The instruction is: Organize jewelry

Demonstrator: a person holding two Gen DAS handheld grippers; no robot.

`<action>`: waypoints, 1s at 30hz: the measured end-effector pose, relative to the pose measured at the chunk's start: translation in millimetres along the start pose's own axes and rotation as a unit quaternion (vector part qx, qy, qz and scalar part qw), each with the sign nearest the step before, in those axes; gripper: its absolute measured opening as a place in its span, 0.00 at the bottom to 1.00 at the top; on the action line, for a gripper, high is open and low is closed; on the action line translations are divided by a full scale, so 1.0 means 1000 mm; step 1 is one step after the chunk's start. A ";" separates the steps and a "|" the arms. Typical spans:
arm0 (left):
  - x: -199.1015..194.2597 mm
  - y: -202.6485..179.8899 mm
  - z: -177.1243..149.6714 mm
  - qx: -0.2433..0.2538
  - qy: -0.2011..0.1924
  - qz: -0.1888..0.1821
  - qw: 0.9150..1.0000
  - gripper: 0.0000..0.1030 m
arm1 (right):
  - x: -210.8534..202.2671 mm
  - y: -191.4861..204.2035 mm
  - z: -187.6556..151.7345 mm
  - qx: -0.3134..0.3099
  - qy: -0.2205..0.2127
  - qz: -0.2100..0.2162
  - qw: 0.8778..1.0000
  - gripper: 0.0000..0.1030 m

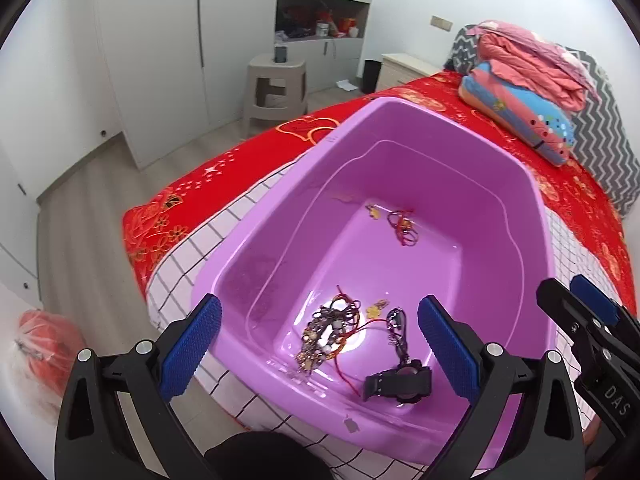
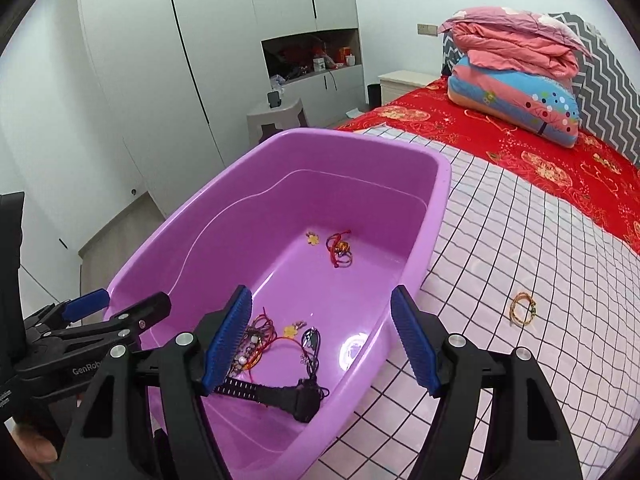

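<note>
A purple plastic basin (image 1: 400, 120) (image 2: 436, 184) sits on a checked cloth on the bed. Inside lie a tangle of bracelets and cords (image 1: 332, 330) (image 2: 260, 340), a black watch (image 1: 400, 384) (image 2: 292, 394), a small chain (image 2: 310, 344), a red cord bracelet (image 1: 404, 226) (image 2: 340, 250) and a yellow charm (image 1: 374, 212) (image 2: 313, 238). A gold bangle (image 2: 523, 309) lies on the cloth right of the basin. My left gripper (image 1: 320, 356) is open and empty over the basin's near end. My right gripper (image 2: 324, 344) is open and empty over the basin's near right rim.
The white checked cloth (image 2: 520, 240) covers a red bedspread (image 2: 520, 140). Folded quilts and a pillow (image 2: 516, 92) lie at the headboard. A grey stool (image 1: 276, 88), white wardrobes and a nightstand (image 2: 404, 80) stand behind. A red bag (image 1: 44, 344) lies on the floor at left.
</note>
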State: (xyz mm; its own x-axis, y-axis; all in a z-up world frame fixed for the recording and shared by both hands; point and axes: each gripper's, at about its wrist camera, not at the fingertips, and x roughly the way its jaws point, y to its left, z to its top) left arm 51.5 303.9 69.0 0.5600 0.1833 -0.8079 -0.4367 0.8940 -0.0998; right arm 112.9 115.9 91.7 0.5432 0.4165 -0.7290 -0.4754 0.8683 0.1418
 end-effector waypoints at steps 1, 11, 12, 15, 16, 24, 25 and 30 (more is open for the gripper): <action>0.000 0.000 0.000 -0.001 0.008 0.006 1.000 0.94 | 0.000 0.000 -0.001 0.001 0.001 -0.001 1.000 0.67; -0.006 -0.001 -0.002 -0.009 0.008 0.015 1.000 0.94 | -0.004 -0.005 -0.003 0.000 0.009 -0.027 1.000 0.67; -0.007 -0.002 -0.002 -0.008 0.007 0.016 1.000 0.94 | -0.004 -0.005 -0.003 0.000 0.010 -0.028 1.000 0.67; -0.009 -0.004 -0.004 -0.007 0.006 0.017 1.000 0.94 | -0.006 -0.006 -0.004 0.002 0.011 -0.032 0.999 0.67; -0.009 -0.004 -0.003 -0.007 0.007 0.017 1.000 0.94 | -0.006 -0.007 -0.004 0.002 0.012 -0.033 0.999 0.67; -0.012 -0.010 -0.008 -0.001 0.007 0.024 1.000 0.94 | -0.009 -0.006 -0.005 0.000 0.014 -0.042 0.999 0.67; -0.013 -0.010 -0.008 0.000 0.006 0.025 1.000 0.94 | -0.009 -0.006 -0.005 0.000 0.014 -0.043 0.999 0.67; -0.014 -0.012 -0.009 0.003 0.005 0.024 1.000 0.94 | -0.011 -0.007 -0.005 0.001 0.013 -0.045 0.999 0.67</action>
State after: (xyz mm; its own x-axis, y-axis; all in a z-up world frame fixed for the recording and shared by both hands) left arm 42.7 286.9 76.2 0.5312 0.2225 -0.8175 -0.4592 0.8865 -0.0572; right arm 107.0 103.7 95.2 0.5650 0.3294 -0.7565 -0.4239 0.9025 0.0764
